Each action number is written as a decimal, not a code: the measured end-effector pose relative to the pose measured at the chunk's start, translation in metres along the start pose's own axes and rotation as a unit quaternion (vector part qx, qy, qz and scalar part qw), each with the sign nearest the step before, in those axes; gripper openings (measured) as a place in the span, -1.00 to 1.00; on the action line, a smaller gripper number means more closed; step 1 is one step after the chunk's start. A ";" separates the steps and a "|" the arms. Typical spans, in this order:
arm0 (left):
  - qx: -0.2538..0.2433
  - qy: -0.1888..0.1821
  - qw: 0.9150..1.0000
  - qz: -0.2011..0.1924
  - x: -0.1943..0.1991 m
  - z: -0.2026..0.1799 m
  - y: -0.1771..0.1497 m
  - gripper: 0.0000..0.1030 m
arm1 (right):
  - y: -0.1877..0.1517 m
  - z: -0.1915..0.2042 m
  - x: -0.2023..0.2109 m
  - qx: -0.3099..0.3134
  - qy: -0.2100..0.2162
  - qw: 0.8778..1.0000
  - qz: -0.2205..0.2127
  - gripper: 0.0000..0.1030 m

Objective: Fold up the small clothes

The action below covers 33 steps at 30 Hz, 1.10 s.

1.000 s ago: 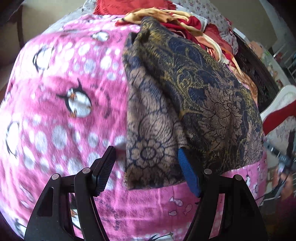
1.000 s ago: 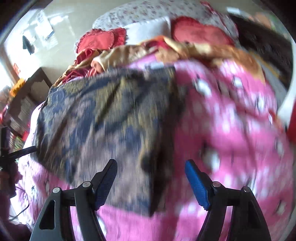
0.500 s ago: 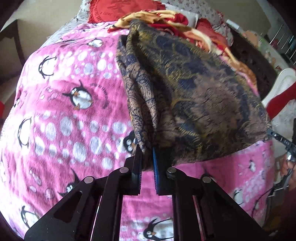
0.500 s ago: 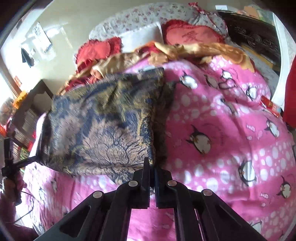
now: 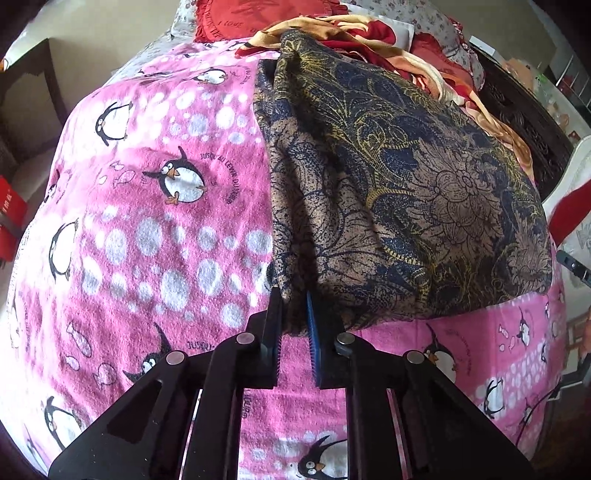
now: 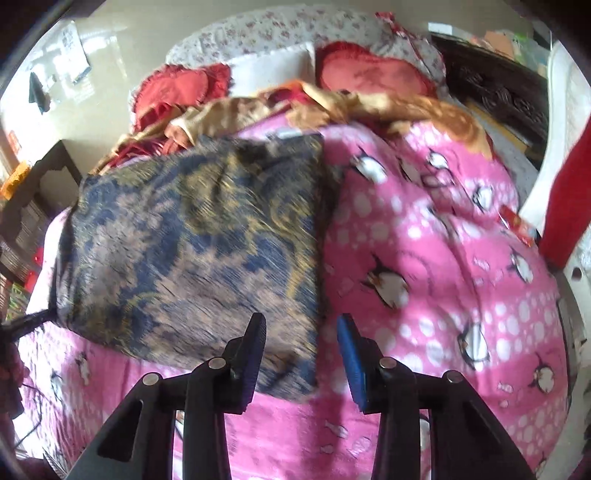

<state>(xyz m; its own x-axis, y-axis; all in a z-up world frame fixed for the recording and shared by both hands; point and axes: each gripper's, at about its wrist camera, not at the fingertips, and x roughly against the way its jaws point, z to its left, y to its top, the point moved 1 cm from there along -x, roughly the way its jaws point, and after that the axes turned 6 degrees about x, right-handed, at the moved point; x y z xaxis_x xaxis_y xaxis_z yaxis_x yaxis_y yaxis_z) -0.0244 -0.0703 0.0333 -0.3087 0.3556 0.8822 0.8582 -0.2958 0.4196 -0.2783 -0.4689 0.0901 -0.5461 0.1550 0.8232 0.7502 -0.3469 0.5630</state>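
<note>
We have the dark blue and tan floral-patterned cloth point(image 5: 388, 192) lying on the pink fleece penguin-print blanket point(image 5: 155, 221) that covers the bed, with a heap of red and gold bedding point(image 5: 369, 33) just beyond its far edge. We judge the fold to be partly done: the cloth shows as a doubled, roughly rectangular panel with a thick rolled edge along one side, yet it is puffy and uneven, so at least one more fold and some smoothing seem to be left. In our left wrist view, the left hand-held gripper point(image 5: 293, 325) has its jaws nearly together, easing apart, with the near left corner of the cloth between them; the fabric looks pinched there, so we read it as grasping that corner. In our right wrist view, the right hand-held gripper point(image 6: 301, 354) has its jaws opening, standing clearly apart; the near right corner of the cloth point(image 6: 192, 251) lies between them, but the pads do not press on it, so we call it released. That view is blurred, so finer detail is uncertain. The cloth's long axis seems to run from the near edge, by our grippers, away toward the pillows, and its near edge lies crosswise between the two held corners. Its far end touches the bedding heap.
</note>
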 end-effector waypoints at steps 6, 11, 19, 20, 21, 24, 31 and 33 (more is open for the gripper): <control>-0.005 0.016 1.000 -0.011 0.015 0.005 -0.002 -0.53 | 0.018 0.018 -0.017 0.009 0.001 1.000 -0.015 -0.26; -0.004 0.020 1.000 -0.023 0.025 0.007 0.000 -0.33 | 0.019 0.005 -0.057 -0.015 -0.016 0.999 0.024 -0.26; 0.021 -0.027 0.998 -0.050 0.034 -0.004 0.012 0.14 | 0.033 0.031 -0.038 0.012 -0.019 1.000 0.017 -0.26; 0.026 -0.032 0.998 -0.053 0.034 -0.005 0.014 0.15 | 0.037 0.039 -0.034 0.016 -0.007 1.000 0.012 -0.26; 0.029 -0.034 0.998 -0.052 0.032 -0.007 0.016 0.15 | 0.041 0.048 -0.033 0.021 0.004 1.000 0.007 -0.26; 0.035 -0.031 0.998 -0.045 0.021 -0.009 0.021 0.15 | 0.053 0.079 -0.037 0.041 0.039 0.998 -0.003 -0.25; 0.074 -0.001 0.997 -0.006 -0.014 0.015 0.017 0.15 | 0.092 0.175 -0.075 0.120 0.114 0.986 -0.012 -0.25; 0.081 -0.013 0.997 -0.011 -0.016 0.020 0.014 0.15 | 0.105 0.207 -0.088 0.151 0.125 0.981 -0.013 -0.25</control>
<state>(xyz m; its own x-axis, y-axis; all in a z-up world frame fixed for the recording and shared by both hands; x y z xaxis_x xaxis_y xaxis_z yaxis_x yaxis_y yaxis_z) 0.0011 -0.0624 0.0205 -0.3198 0.3849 0.8658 0.9065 -0.1414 0.3977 -0.0741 -0.3273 0.0918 -0.6121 -0.0852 0.7862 0.7907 -0.0506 0.6101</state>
